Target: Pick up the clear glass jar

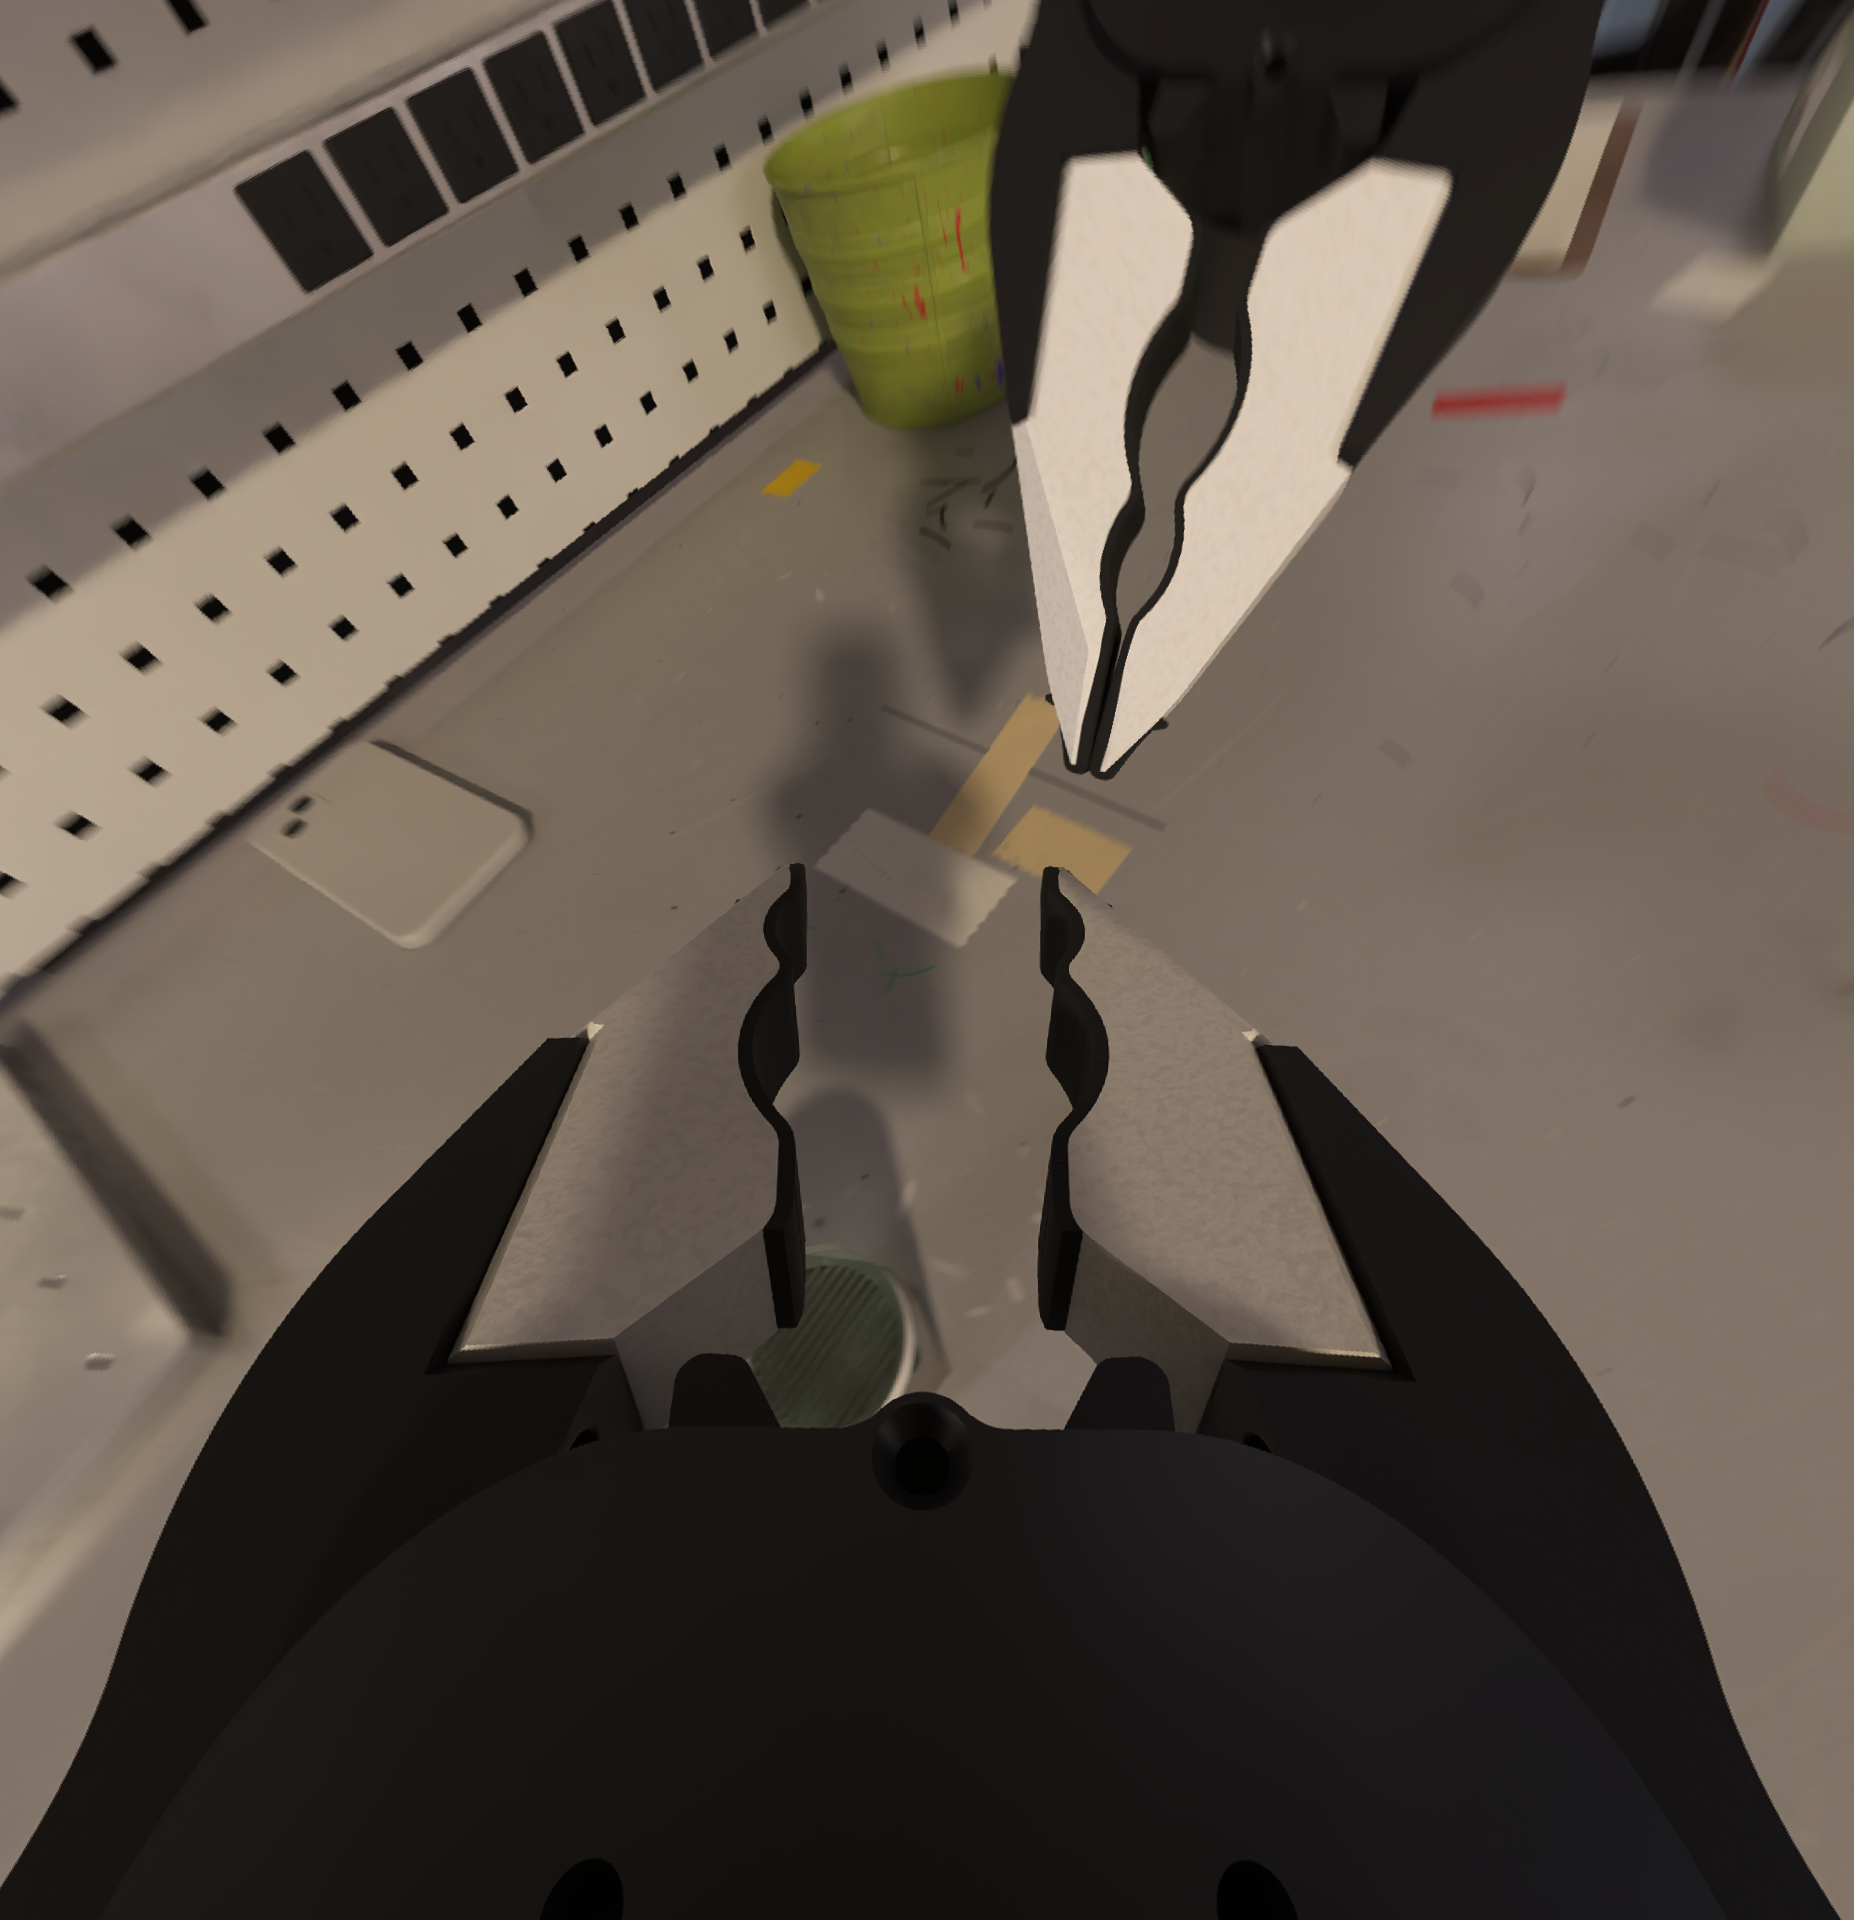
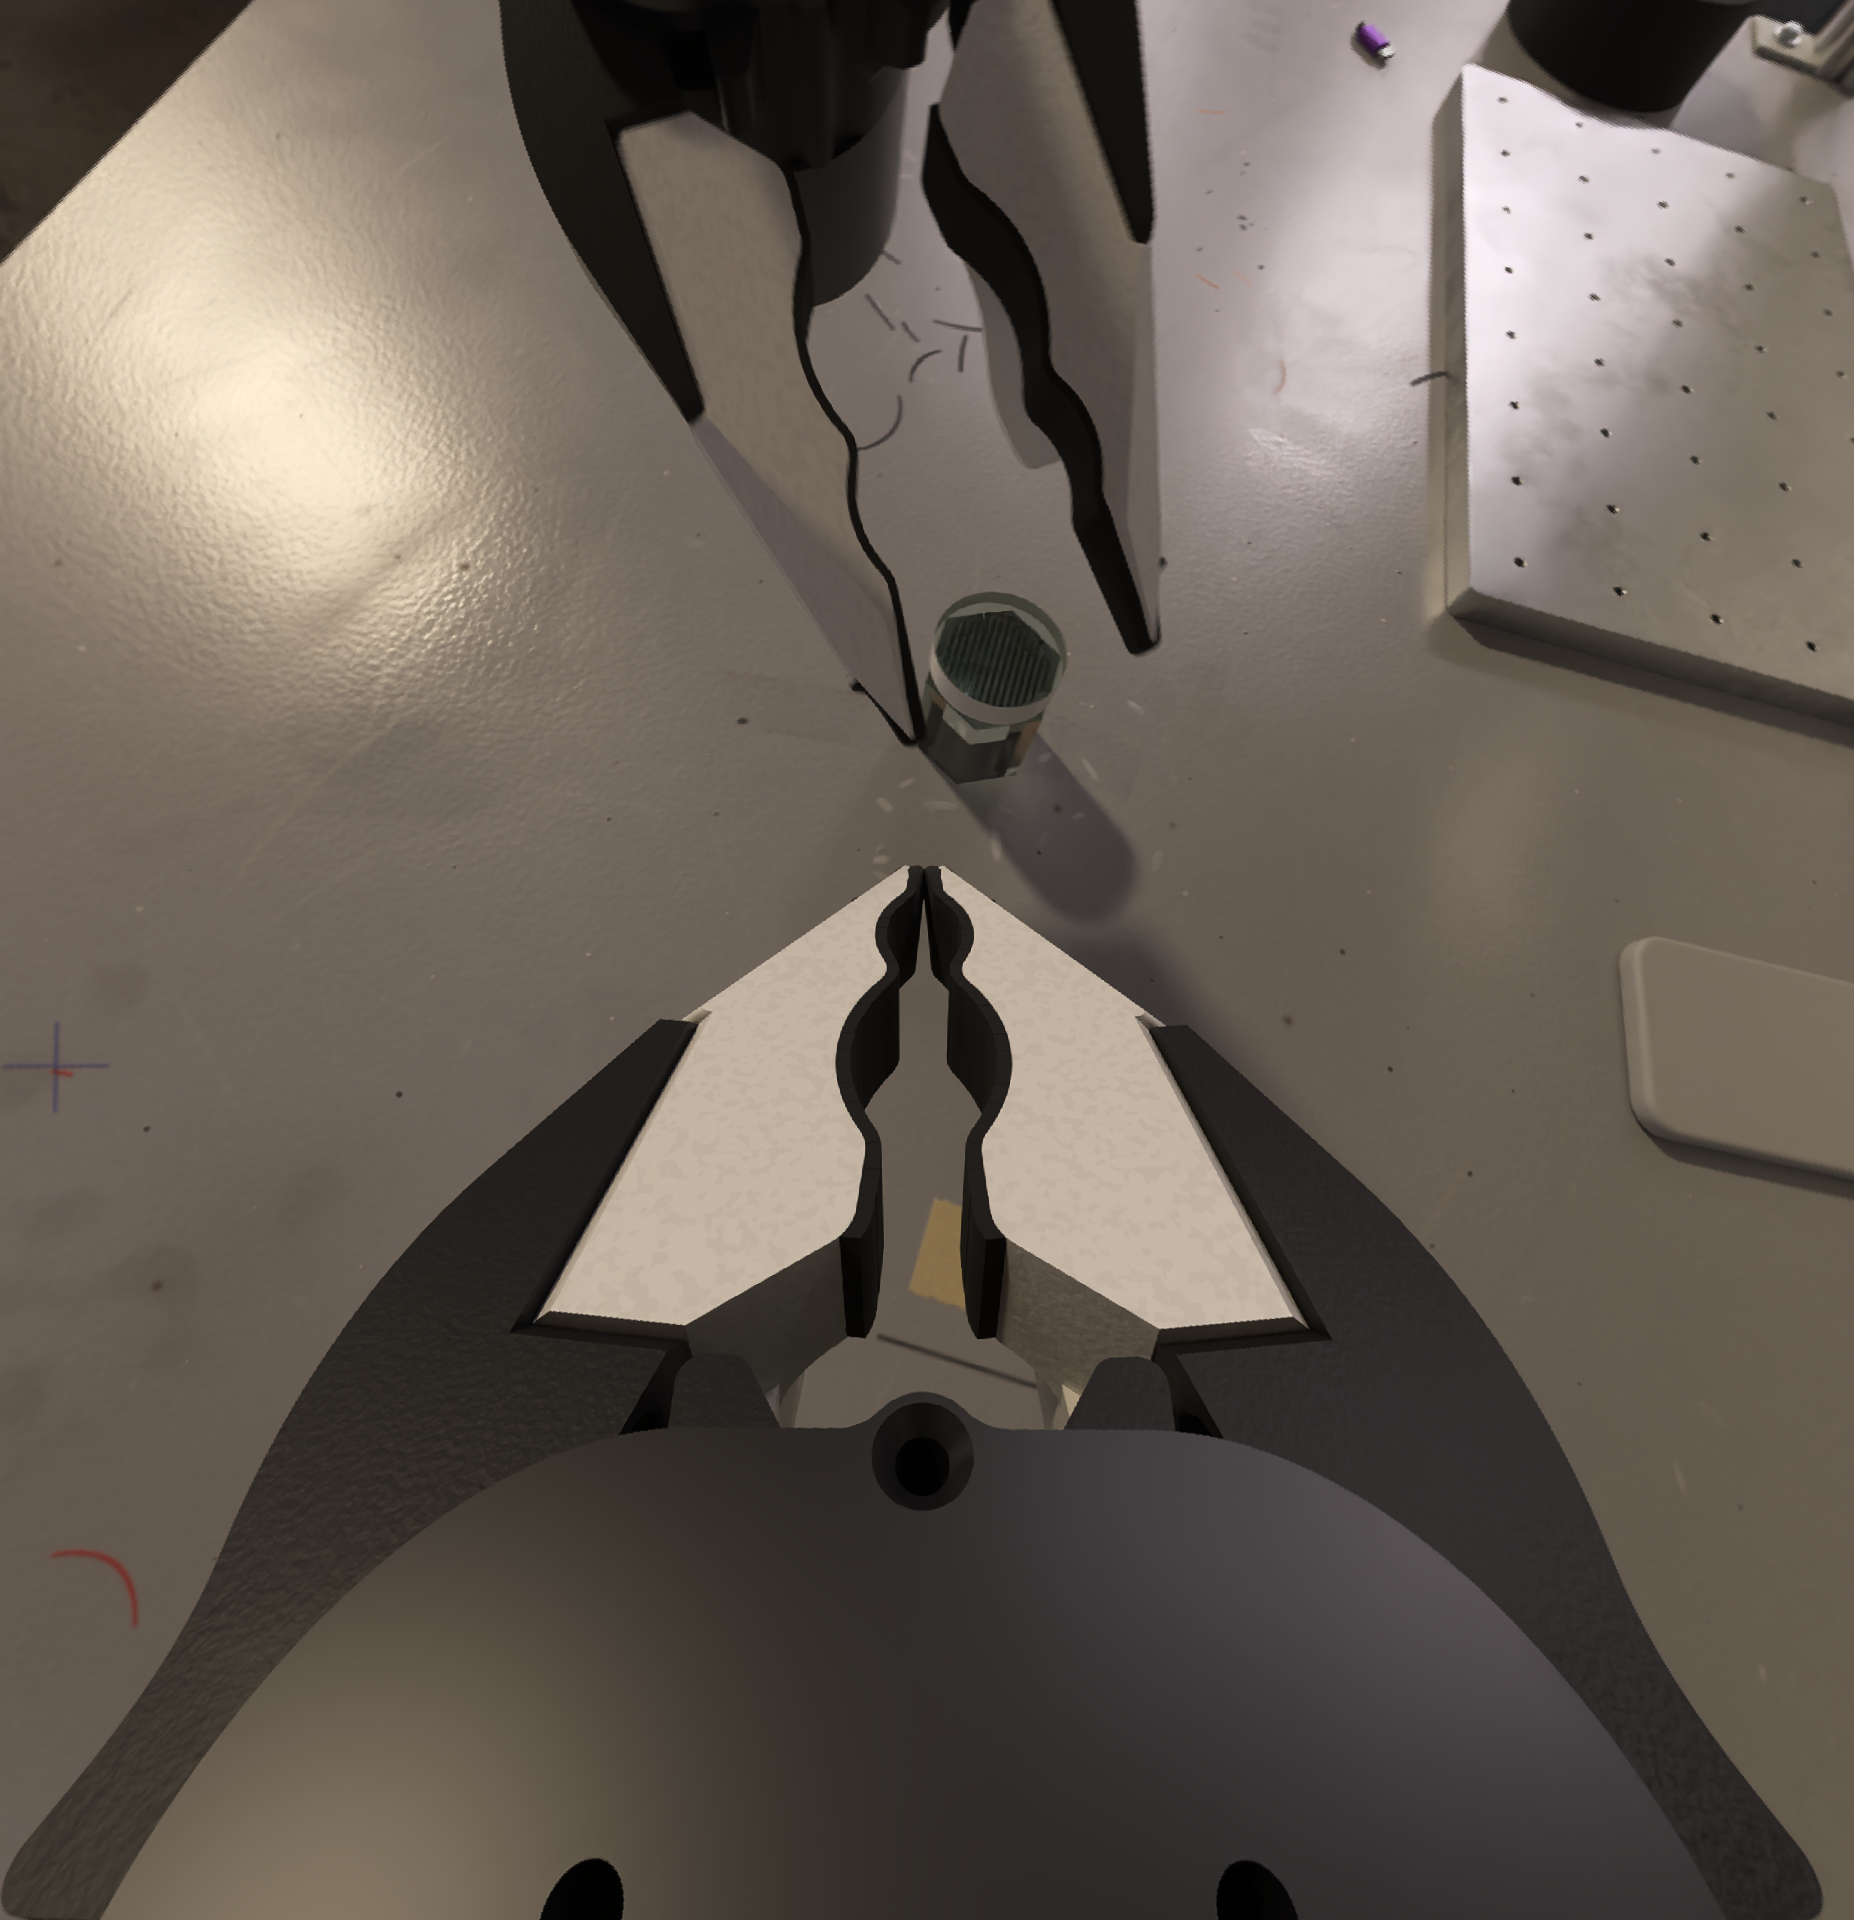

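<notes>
The clear glass jar [image 2: 996, 675] stands upright on the grey table, small, with a dark ribbed round top. My left gripper [image 2: 1022, 686] is open and reaches down around it, one finger on each side; one fingertip [image 2: 897, 707] is close beside the jar near the table. In the left wrist view the jar [image 1: 850, 1340] shows deep between the open fingers of the left gripper [image 1: 923, 883]. My right gripper [image 2: 923, 873] is shut and empty, hovering a little short of the jar. It also shows in the left wrist view [image 1: 1089, 764], pointing down.
A green cup [image 1: 892, 260] stands by a white pegboard wall [image 1: 279, 468]. A pale phone [image 1: 393, 842] and tan tape patches [image 1: 1058, 847] lie on the table. A perforated grey plate [image 2: 1650, 416] and a flat grey pad [image 2: 1754, 1070] lie to one side.
</notes>
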Controlling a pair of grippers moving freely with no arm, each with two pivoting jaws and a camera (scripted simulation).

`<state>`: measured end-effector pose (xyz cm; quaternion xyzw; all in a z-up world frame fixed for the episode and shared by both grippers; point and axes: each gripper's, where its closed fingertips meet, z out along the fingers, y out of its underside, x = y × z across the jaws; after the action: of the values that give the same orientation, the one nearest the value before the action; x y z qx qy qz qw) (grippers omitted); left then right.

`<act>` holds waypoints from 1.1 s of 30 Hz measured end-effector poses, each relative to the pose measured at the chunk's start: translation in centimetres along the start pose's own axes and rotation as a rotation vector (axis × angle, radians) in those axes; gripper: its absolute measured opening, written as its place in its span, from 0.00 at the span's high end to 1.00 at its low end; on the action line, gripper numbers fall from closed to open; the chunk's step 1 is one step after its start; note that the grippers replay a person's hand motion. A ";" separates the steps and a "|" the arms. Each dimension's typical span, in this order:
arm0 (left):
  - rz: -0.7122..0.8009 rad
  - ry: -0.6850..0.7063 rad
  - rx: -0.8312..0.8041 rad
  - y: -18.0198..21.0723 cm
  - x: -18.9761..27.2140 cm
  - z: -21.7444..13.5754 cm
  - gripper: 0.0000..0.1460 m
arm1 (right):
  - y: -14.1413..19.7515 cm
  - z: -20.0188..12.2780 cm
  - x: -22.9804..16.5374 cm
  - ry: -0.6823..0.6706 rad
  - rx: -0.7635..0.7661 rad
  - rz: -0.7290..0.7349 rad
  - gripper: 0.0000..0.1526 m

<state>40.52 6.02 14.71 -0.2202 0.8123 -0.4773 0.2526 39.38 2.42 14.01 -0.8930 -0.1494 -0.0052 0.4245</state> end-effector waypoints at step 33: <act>-0.149 -0.489 0.044 2.0 -11.0 -5.3 1.00 | 1.0 17.3 2.2 0.021 -0.107 0.398 0.63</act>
<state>45.50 17.01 17.39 -0.3828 0.6981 -0.4448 0.4102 39.71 15.59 2.49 -0.9260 0.0349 0.0617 0.3707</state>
